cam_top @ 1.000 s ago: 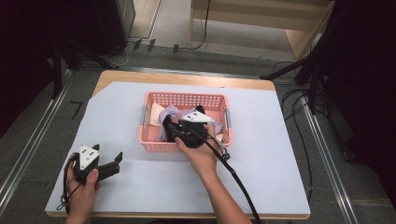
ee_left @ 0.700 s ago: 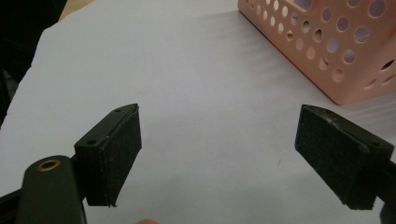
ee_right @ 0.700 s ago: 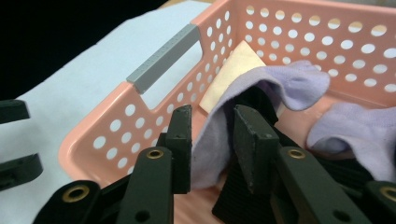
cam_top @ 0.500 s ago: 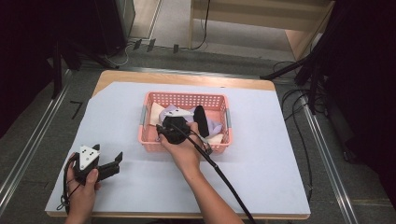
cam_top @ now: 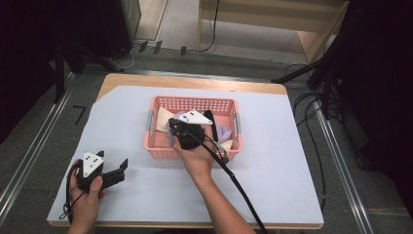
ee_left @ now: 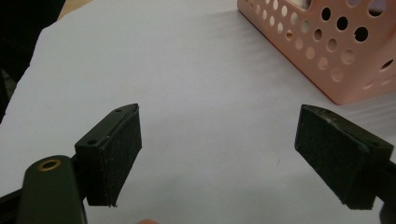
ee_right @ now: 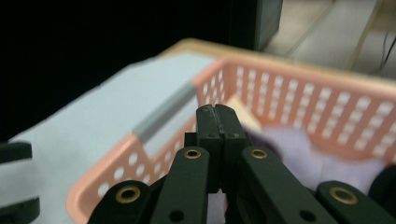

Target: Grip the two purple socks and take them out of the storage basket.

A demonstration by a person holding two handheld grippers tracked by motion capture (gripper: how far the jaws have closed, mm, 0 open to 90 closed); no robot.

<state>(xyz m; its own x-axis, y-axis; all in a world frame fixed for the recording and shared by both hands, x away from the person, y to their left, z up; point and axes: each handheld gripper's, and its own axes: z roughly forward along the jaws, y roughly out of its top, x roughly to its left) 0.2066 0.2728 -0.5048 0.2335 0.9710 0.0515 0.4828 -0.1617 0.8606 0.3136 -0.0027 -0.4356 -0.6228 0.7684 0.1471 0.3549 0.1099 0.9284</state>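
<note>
Table [cam_top: 292,175] under a pale sheet carries everything, its wooden edge showing at the far side in the high view. Next in size is the pink basket [cam_top: 156,146], a perforated plastic crate standing near the middle of the sheet, with grey handle strips on its short walls. In the left gripper view its corner [ee_left: 341,56] rises at the upper right, well apart from that gripper. Inside the basket lie soft things: a lilac cloth [cam_top: 225,131] towards the right wall and a cream-coloured piece [cam_top: 163,119] at the far left corner; in the right gripper view the lilac cloth [ee_right: 317,154] shows blurred past the jaws.

The right gripper [cam_top: 208,117] is held over the basket's near half, a grey three-cornered plate on top and a cable trailing back along the forearm. In its own view [ee_right: 215,109] the jaws are pressed flat together, having just been closing; nothing can be made out between the pads, and whether any cloth is pinched below them I cannot tell.

The left gripper [cam_top: 122,168] sits low at the near left of the table, in the person's hand. Its jaws stand wide apart [ee_left: 218,154] over bare sheet, grasping nothing.
</note>
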